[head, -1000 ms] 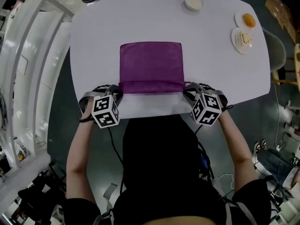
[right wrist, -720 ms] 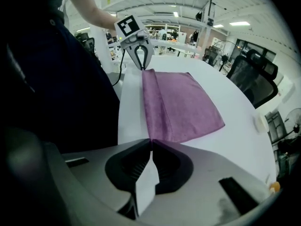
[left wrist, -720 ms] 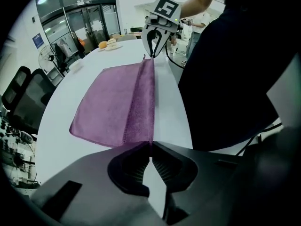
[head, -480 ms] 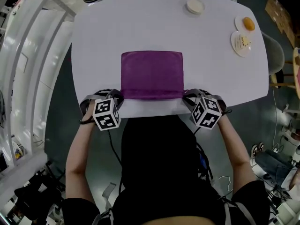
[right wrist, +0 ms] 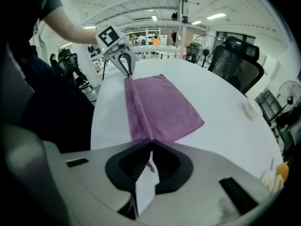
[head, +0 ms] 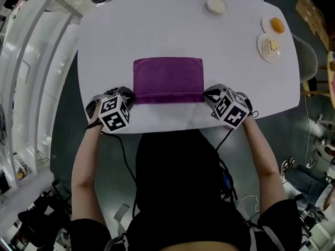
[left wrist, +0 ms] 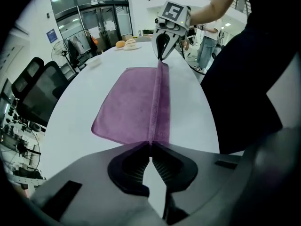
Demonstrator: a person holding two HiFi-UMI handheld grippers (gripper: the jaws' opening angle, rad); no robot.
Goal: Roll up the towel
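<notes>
Left gripper (head: 131, 97): jaws clamped on the near-left end of the purple towel (head: 167, 77), pinching a raised fold. Right gripper (head: 208, 95): jaws closed on the near-right end of the same fold. The fold runs straight between the two grippers. The rest of the towel lies flat on the white table (head: 235, 72). A plate (head: 270, 45) and a smaller dish (head: 275, 24) sit well apart from the towel, far right.

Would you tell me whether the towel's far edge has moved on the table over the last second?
Yes. The towel has shortened: its far edge now lies lower in the head view, farther from the small white dish.
</notes>
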